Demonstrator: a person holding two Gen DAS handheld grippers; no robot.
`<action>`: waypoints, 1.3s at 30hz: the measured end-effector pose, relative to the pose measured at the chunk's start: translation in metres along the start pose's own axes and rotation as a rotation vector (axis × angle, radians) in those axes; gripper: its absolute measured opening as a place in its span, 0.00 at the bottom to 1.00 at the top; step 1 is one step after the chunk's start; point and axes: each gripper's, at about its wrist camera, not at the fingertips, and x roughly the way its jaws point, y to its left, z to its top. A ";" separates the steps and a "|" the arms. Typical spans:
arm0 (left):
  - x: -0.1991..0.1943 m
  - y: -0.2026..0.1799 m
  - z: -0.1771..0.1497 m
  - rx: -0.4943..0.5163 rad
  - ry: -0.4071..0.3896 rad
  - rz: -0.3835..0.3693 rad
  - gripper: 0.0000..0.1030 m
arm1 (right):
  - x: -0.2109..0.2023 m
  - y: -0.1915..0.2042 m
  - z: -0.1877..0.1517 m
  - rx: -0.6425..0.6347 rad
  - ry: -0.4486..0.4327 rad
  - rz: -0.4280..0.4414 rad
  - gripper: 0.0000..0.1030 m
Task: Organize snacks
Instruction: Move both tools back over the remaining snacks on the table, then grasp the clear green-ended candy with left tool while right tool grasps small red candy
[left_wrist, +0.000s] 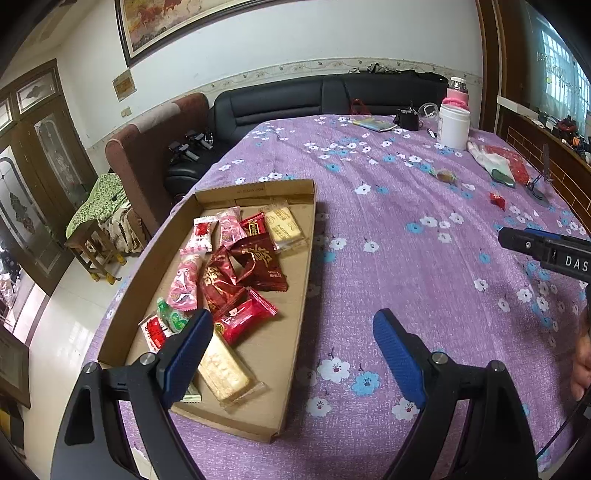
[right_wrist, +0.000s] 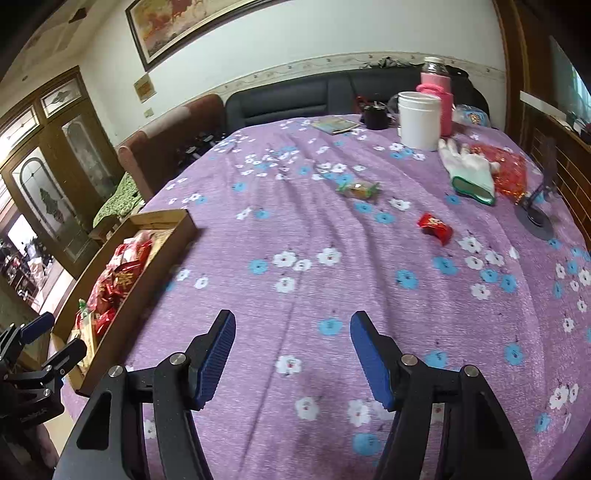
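Note:
A shallow cardboard tray (left_wrist: 303, 280) sits at the table's left side and holds several wrapped snacks (left_wrist: 236, 273), red, pink, green and pale biscuit packs. My left gripper (left_wrist: 291, 332) hovers open above the tray's near right corner with nothing between its blue pads. My right gripper (right_wrist: 293, 332) is open and empty over bare purple cloth, with the tray (right_wrist: 155, 266) to its left. Two snacks lie loose further out on the cloth: a red candy (right_wrist: 435, 228) and a green-and-orange wrapped candy (right_wrist: 358, 190). The red candy (left_wrist: 497, 200) also shows far right in the left wrist view.
A white tub (right_wrist: 419, 118), a pink bottle (right_wrist: 437, 99), a white glove (right_wrist: 469, 170), a red bag (right_wrist: 511, 171) and a small black stand (right_wrist: 535, 218) crowd the far right. A black sofa (left_wrist: 295, 103) sits behind the table. A person's hand (left_wrist: 581, 354) shows at the right edge.

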 end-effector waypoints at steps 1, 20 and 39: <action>0.001 0.000 0.000 0.000 0.002 -0.002 0.85 | 0.000 -0.002 0.000 0.000 0.000 -0.006 0.67; 0.005 0.023 0.040 -0.040 0.049 -0.276 0.85 | -0.016 -0.102 0.022 0.169 -0.018 -0.187 0.67; 0.041 -0.008 0.122 -0.095 0.112 -0.386 0.85 | 0.077 -0.146 0.075 0.243 -0.023 -0.166 0.62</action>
